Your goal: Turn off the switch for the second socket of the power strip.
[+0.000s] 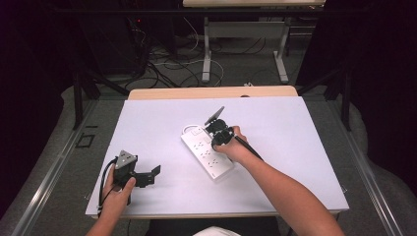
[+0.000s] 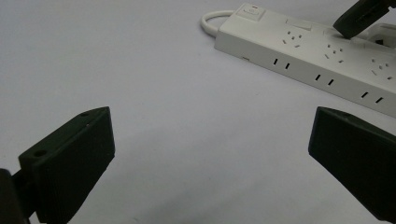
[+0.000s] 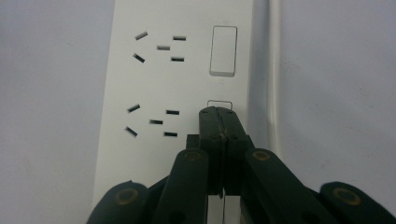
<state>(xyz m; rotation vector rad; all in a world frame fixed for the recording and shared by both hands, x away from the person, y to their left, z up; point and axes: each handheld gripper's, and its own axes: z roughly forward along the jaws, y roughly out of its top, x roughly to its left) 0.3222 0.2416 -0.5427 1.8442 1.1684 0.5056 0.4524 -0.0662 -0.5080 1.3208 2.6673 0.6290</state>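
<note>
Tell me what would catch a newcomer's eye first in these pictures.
The white power strip lying mid-table on the pale sheet, with the right gripper, jaws shut, pressed down at one of its rocker switches. Next, the left gripper, held at the table's near left corner with its jaws wide open and empty.
</note>
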